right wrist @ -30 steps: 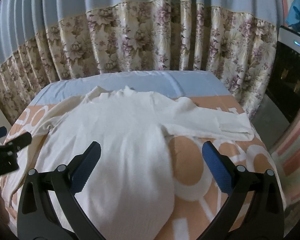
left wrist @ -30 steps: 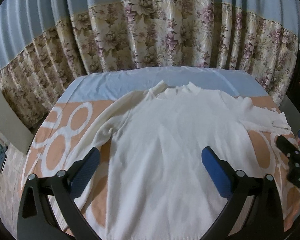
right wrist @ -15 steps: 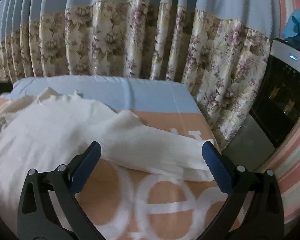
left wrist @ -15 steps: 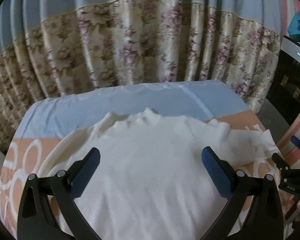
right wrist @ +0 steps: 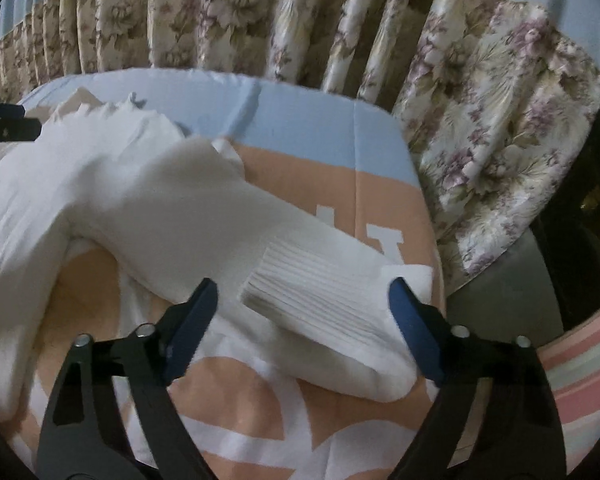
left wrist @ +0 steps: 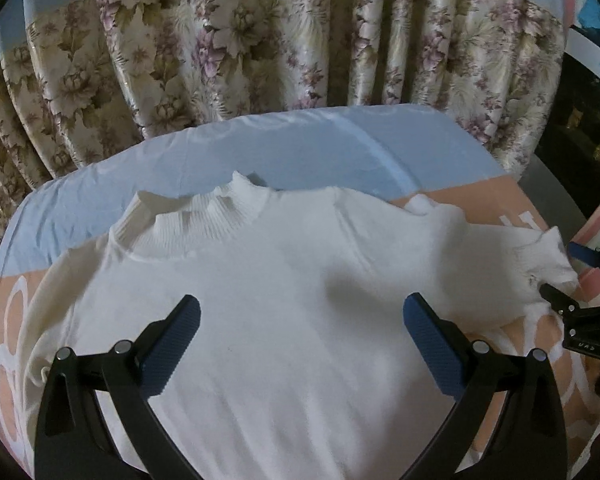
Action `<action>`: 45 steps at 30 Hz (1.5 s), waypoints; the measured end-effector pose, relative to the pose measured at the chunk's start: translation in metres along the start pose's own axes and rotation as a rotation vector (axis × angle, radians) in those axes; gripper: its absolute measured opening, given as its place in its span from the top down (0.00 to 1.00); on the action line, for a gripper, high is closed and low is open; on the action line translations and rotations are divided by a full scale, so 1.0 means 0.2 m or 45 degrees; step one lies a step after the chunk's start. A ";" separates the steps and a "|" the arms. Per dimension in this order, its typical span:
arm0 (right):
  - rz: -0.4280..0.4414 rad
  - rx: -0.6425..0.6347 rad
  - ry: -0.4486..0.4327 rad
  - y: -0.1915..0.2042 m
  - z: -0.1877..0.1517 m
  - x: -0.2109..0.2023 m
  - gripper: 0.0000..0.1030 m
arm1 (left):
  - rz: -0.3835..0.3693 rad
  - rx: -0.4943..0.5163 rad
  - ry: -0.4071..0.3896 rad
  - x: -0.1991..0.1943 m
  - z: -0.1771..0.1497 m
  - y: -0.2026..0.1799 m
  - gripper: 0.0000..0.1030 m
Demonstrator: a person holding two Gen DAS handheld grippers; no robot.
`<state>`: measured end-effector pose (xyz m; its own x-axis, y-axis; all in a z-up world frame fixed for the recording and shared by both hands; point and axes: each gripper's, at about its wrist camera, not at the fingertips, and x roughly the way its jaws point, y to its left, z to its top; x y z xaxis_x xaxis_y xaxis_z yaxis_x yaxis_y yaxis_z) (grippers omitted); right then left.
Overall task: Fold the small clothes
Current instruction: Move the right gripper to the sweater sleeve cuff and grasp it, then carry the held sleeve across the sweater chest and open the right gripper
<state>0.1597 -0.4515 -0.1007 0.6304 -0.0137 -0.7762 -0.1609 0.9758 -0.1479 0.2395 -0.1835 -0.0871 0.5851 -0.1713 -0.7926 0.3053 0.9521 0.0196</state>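
A cream-white knit sweater (left wrist: 284, 304) with a ribbed mock collar (left wrist: 204, 216) lies flat, front up, on the table. My left gripper (left wrist: 300, 332) is open and empty, hovering over the chest. In the right wrist view the sweater's right sleeve (right wrist: 228, 216) stretches toward the table's right edge, its ribbed cuff (right wrist: 316, 296) folded back on itself. My right gripper (right wrist: 302, 316) is open, its blue pads straddling the cuff, not closed on it. The right gripper also shows at the right edge of the left wrist view (left wrist: 580, 316).
The table wears a peach cloth with white rings and letters (right wrist: 236, 408) and a light blue band (left wrist: 300, 148) at the back. A floral curtain (left wrist: 284, 40) hangs close behind. A dark appliance (right wrist: 588, 200) stands right of the table edge.
Both grippers moved forward and lower. The left went from the hem up over the chest. The right swung right along the sleeve and now brackets the cuff.
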 end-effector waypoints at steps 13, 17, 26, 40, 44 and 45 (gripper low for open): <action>-0.015 0.075 0.075 0.02 0.01 0.10 0.84 | 0.069 -0.005 0.031 0.05 -0.07 0.10 0.01; 0.053 0.228 0.004 0.07 0.05 0.02 0.84 | 0.019 -0.035 0.073 0.05 -0.10 0.15 0.01; 0.680 0.563 -0.124 0.48 0.38 -0.02 0.85 | 0.111 -0.065 0.077 -0.08 -0.22 0.46 0.01; 1.015 0.346 0.035 1.46 0.74 0.21 0.84 | 0.250 -0.349 0.121 -0.23 -0.51 1.16 0.01; 0.946 0.256 0.081 1.51 0.70 0.24 0.53 | 0.207 -0.375 0.122 -0.21 -0.52 1.16 0.01; 0.934 0.246 0.058 1.49 0.70 0.21 0.44 | 0.200 -0.378 0.121 -0.21 -0.52 1.16 0.01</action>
<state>0.2438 -0.1303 -0.0923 0.3804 0.6484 -0.6594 -0.3879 0.7591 0.5227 0.2082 0.0704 -0.1124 0.5311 -0.0057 -0.8473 -0.0227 0.9995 -0.0210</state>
